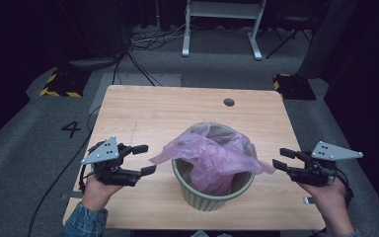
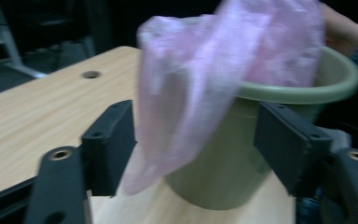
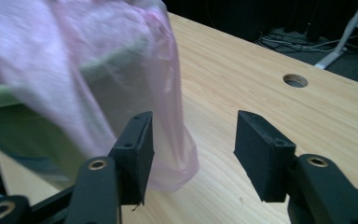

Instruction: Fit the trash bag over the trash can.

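Note:
A green bin (image 1: 212, 193) stands on the wooden table (image 1: 177, 113), near its front edge. A pink plastic bag (image 1: 209, 153) sits loosely in the bin, and its flaps spill over the rim on both sides. My left gripper (image 1: 146, 159) hovers just left of the bin, open and apart from the left flap. In the left gripper view the bag (image 2: 186, 102) hangs over the bin (image 2: 223, 177) ahead of my open left gripper (image 2: 200, 149). My right gripper (image 1: 280, 158) is open just right of the bin. In the right gripper view the bag's edge (image 3: 168, 116) hangs ahead of my right gripper (image 3: 193, 154), untouched.
A round cable hole (image 1: 229, 102) lies in the table's far part. A white metal frame (image 1: 222, 15) and cables (image 1: 148, 39) are on the floor behind. Yellow-and-black striped bases (image 1: 61, 84) flank the table's far corners.

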`<state>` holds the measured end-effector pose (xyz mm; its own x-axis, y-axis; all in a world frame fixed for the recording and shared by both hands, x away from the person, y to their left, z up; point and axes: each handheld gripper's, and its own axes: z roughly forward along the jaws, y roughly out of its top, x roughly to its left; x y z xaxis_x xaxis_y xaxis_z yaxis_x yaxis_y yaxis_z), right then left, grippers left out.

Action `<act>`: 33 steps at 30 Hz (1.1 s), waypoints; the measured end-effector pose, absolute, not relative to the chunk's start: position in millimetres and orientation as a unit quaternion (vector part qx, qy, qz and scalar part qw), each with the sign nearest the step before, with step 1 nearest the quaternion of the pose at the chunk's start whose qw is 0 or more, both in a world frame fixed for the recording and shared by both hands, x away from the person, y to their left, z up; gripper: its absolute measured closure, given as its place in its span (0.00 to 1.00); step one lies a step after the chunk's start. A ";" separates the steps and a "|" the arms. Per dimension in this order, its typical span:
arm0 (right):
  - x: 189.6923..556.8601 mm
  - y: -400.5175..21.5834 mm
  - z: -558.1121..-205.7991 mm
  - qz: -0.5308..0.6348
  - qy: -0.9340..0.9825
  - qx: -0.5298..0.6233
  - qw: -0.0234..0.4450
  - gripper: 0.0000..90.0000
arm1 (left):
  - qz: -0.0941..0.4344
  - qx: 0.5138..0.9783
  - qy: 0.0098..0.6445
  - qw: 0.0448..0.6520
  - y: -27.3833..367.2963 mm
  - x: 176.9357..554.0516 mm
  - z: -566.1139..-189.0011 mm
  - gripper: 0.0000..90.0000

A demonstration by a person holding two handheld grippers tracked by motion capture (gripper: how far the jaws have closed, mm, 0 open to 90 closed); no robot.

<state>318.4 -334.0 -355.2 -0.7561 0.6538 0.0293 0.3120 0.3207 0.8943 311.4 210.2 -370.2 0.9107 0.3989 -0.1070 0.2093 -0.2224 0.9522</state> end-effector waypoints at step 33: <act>277.8 -295.7 -380.2 0.510 0.829 0.211 0.094 1.00 | 0.115 0.806 0.134 0.566 187.6 293.6 -399.7 1.00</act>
